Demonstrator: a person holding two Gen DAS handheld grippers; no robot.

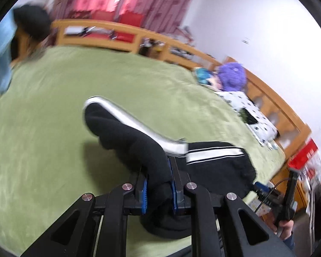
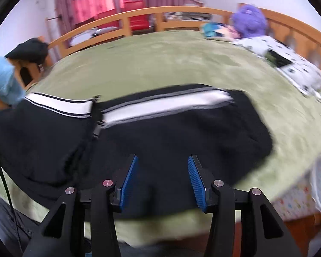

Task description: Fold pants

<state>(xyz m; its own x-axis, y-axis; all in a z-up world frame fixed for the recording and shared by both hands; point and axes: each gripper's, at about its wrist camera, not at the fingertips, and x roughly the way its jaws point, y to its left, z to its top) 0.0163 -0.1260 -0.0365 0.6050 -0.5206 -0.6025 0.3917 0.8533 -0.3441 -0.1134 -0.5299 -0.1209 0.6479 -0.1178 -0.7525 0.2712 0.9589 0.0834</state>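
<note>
Pants (image 1: 126, 132) of black fleecy cloth with a white side stripe are clamped in a thick bunch between the blue ribbed pads (image 1: 144, 194) of the left gripper (image 1: 158, 189), whose jaws are closed on the fabric. One leg is seen raised off the blanket (image 1: 53, 107) and curled back over the gripper, while the rest is spread flat on the blanket beyond it. The right gripper (image 2: 162, 182) is held with its jaws spread apart and nothing between them, just above the near black edge of the pants (image 2: 182, 132). No brand or writing can be read anywhere; both views are smeared by motion blur.

Around the pants, the blanket is seen as green and plush. Beyond the pants, a wooden rail (image 2: 139, 15) is curved along the bed's far edge, with pink curtains (image 2: 85, 2) behind it. To the right of the pants, a spotted white pillow (image 2: 297, 70) and a fuzzy purple toy (image 2: 249, 21) are laid.
</note>
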